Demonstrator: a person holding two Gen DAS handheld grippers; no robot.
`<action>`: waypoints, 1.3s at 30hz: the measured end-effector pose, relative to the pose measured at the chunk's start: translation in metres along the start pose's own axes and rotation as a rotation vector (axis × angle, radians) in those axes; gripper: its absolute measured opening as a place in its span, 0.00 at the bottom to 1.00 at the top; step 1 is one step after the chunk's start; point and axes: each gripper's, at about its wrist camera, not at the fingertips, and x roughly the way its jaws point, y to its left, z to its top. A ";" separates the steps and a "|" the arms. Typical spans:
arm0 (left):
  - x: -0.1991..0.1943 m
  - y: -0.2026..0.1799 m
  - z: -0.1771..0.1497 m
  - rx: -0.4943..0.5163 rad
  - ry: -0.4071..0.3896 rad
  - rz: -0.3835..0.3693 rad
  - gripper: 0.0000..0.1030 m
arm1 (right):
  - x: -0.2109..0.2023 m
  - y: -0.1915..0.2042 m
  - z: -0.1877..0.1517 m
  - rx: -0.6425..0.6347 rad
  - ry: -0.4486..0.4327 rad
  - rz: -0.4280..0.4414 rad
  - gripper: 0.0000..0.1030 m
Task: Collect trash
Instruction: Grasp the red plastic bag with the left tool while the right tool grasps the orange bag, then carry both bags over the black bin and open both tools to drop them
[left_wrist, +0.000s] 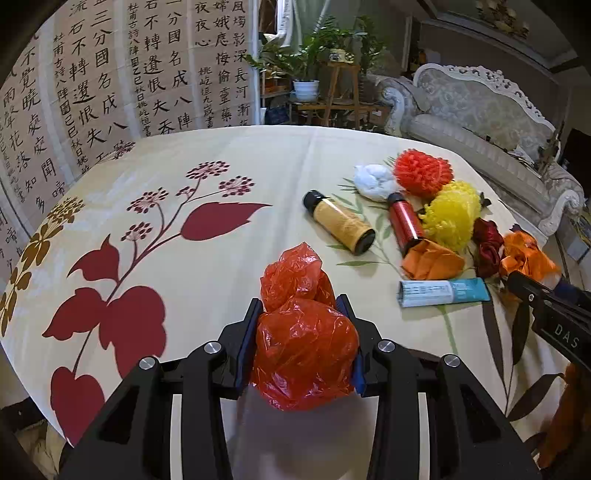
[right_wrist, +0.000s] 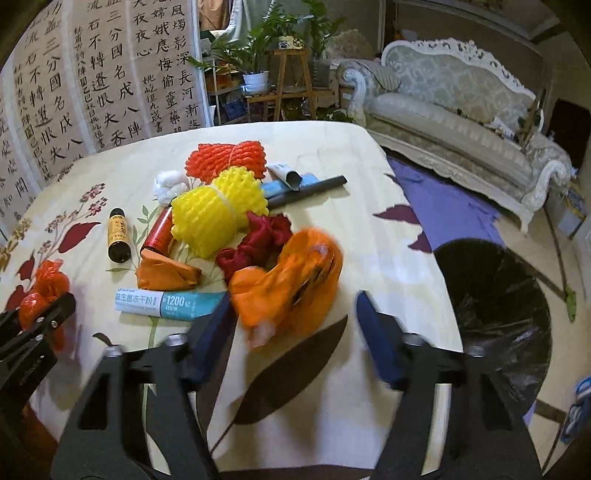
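- Red crinkly plastic bag (left_wrist: 304, 332), balled up, is clamped between the blue pads of the left gripper (left_wrist: 303, 345) over the near edge of the table (left_wrist: 229, 155) with the cream floral cloth. It bulges out above and below the pads, so my guess is the thin film could slide out on the way to the bin.
- The right gripper (right_wrist: 295, 325) is the shakier one. Its jaws look apart around the crumpled orange plastic bag (right_wrist: 291, 280): the left pad touches it, the right pad stands clear. The bag is blurred, so how firm that is I can't tell.
- The black-lined trash bin (right_wrist: 495, 314) sits on the floor off the table's right edge. A loose bag could drop short onto the floor, or snag the dark red fabric wad (right_wrist: 258, 236) touching it.
- Count: two bottles, two foam nets (one red, one yellow), two teal-and-white tubes, one white wad, one folded orange paper, one dark stick, one bin.
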 end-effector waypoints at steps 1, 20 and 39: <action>0.000 -0.002 0.000 0.002 0.000 -0.004 0.40 | 0.001 -0.001 -0.001 0.006 0.003 0.011 0.35; -0.018 -0.061 0.001 0.089 -0.048 -0.126 0.39 | -0.040 -0.038 -0.013 0.002 -0.093 -0.075 0.24; -0.023 -0.209 0.023 0.305 -0.130 -0.331 0.39 | -0.061 -0.171 -0.020 0.158 -0.154 -0.294 0.24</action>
